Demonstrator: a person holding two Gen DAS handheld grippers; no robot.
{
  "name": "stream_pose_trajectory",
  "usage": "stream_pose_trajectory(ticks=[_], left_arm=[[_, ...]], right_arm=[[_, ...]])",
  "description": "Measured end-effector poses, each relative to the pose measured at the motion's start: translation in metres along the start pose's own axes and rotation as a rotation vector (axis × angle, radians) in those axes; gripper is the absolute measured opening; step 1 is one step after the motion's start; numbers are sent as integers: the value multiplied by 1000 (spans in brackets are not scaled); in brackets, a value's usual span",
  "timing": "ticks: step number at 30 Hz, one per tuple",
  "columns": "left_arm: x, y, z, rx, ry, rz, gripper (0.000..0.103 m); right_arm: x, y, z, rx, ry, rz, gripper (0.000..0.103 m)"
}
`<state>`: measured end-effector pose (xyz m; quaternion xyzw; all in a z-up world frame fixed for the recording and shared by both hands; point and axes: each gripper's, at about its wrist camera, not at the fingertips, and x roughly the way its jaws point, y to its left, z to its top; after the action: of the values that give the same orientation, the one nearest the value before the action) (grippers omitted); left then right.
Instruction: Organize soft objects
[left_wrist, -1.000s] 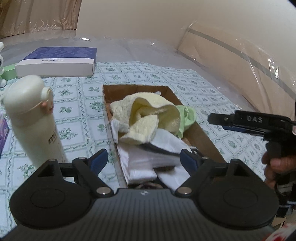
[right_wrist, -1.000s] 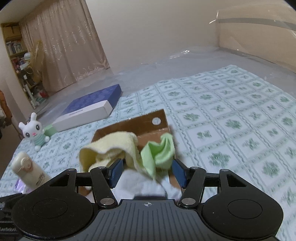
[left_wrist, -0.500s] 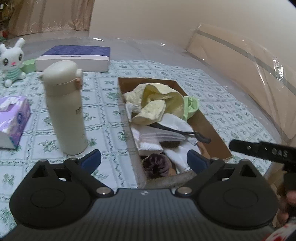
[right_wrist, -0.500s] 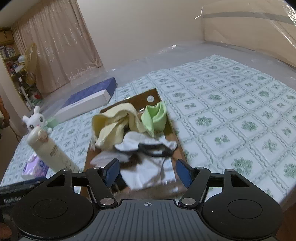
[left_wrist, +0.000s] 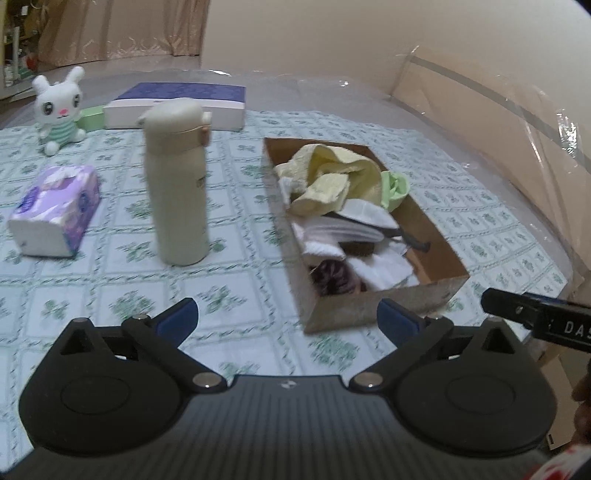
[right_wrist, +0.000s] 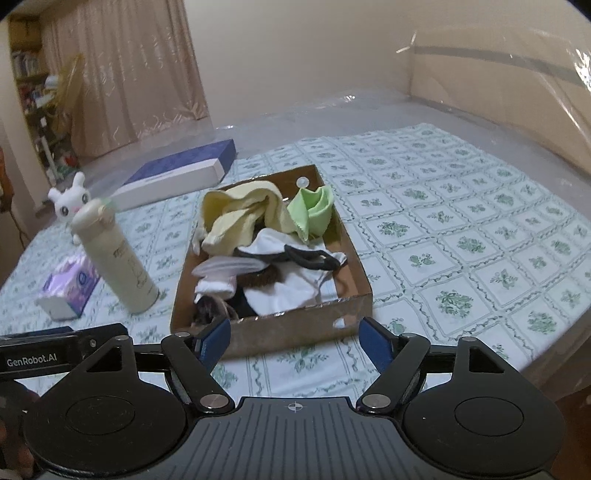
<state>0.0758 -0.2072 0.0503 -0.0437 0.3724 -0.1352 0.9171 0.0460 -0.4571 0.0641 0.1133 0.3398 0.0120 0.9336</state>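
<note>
Shallow cardboard box (right_wrist: 291, 328) on the floral quilted bed (right_wrist: 461, 236) holds a heap of soft cloths (right_wrist: 258, 258): fuzzy yellow towel (right_wrist: 236, 214), smooth green cloth (right_wrist: 314, 210), white pieces. Left hand-held gripper (left_wrist: 288, 319) is wide open and empty; right hand-held gripper (right_wrist: 293, 338) has just been opening, nothing between its jaws. Left view alone shows the plush bunny (left_wrist: 59, 107) unhidden; the smooth cream bottle (left_wrist: 177, 181) stands upright beside the box.

Left black two-finger gripper (left_wrist: 287, 318): blue-padded jaws spread wide, empty. Right black two-finger gripper (right_wrist: 294, 336): jaws just been opening, nothing between them.
</note>
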Motion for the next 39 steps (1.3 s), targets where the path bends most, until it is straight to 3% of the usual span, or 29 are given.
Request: stream_pose_trajectory(ticks=[12, 39], left_arm=[[-50, 25, -35, 54, -13, 70, 102], [-111, 93, -76, -10, -30, 83, 102]], right_arm=[[-26, 37, -25, -84, 10, 1, 78], [-59, 126, -79, -151, 23, -18, 78]])
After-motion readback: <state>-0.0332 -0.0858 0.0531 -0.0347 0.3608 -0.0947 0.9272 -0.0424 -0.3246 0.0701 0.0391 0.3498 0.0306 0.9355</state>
